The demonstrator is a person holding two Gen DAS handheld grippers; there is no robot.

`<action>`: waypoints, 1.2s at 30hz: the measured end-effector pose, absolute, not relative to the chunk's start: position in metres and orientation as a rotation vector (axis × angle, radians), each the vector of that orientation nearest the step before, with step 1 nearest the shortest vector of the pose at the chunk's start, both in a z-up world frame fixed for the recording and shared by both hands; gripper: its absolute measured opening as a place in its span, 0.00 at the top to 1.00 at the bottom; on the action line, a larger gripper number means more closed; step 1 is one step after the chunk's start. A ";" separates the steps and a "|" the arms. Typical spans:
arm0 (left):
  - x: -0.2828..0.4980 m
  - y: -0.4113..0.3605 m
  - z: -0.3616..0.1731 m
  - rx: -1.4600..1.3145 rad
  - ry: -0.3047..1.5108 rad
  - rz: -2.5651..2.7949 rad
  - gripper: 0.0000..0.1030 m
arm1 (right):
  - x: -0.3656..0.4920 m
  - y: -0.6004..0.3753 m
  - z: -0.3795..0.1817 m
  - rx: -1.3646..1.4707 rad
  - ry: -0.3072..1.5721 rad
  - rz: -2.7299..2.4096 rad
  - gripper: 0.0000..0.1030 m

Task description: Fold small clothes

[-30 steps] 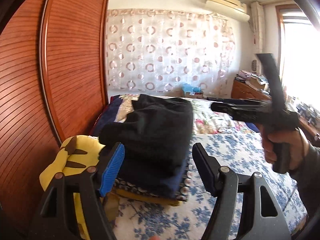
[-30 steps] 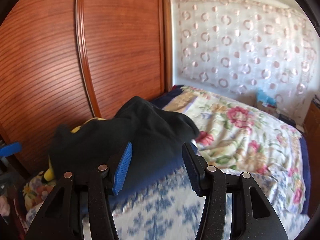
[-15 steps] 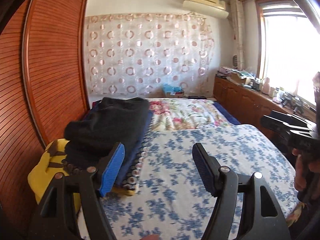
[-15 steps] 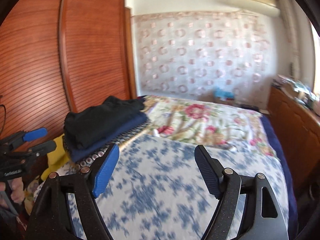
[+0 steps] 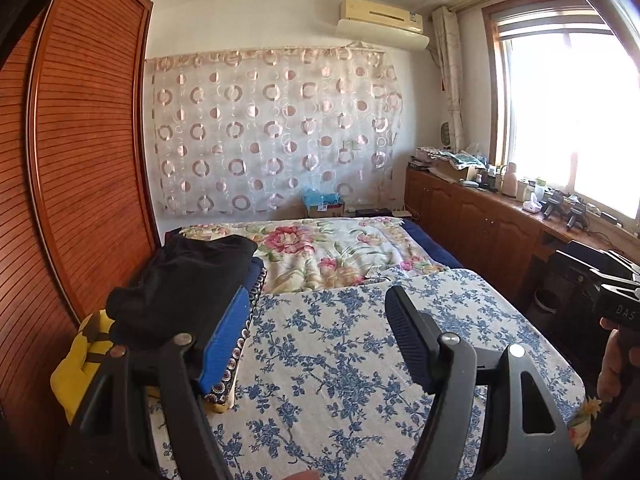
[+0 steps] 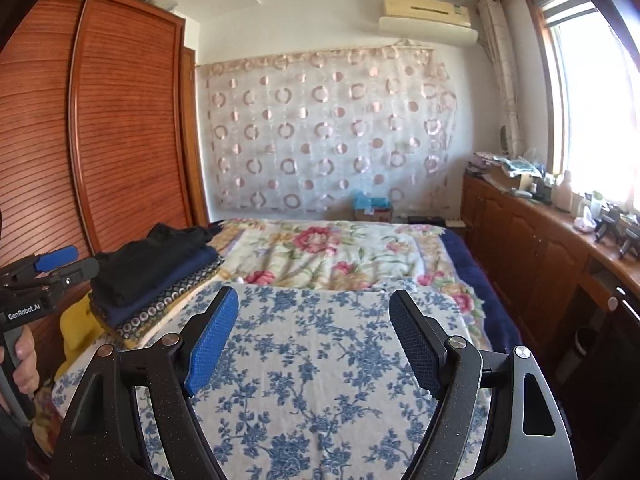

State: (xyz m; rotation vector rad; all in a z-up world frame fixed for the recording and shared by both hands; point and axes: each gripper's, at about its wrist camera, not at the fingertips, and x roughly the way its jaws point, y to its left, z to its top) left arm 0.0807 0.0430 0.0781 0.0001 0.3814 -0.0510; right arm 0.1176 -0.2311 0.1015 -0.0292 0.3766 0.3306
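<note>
Both grippers have drawn back from the folded black garment (image 5: pixel 188 280), which now rests on the clothes stack (image 6: pixel 160 280), ahead-left of the left gripper (image 5: pixel 316 340). Left gripper and right gripper (image 6: pixel 316 340) stand apart, empty. Soft, light cloth; I would take it by a folded edge.

The wardrobe (image 6: pixel 120 152) is reddish wood, ribbed and faintly glossy. The blue-flowered cloth (image 6: pixel 320 360) looks matt and woven, as does the black folded garment (image 5: pixel 188 284). The curtain (image 6: pixel 328 132) is sheer with shiny circles. The left gripper (image 5: pixel 316 336) is grainy black plastic with textured pads and metal pins.
</note>
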 end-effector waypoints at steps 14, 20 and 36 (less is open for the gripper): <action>0.067 0.045 0.087 -0.006 0.364 -0.044 0.31 | 0.102 -0.238 0.105 -0.018 0.353 0.328 0.23; 0.067 0.044 0.085 -0.008 0.369 -0.039 0.31 | 0.101 -0.238 0.104 -0.018 0.353 0.327 0.23; 0.066 0.042 0.084 -0.005 0.372 -0.036 0.31 | 0.097 -0.235 0.106 -0.019 0.352 0.326 0.22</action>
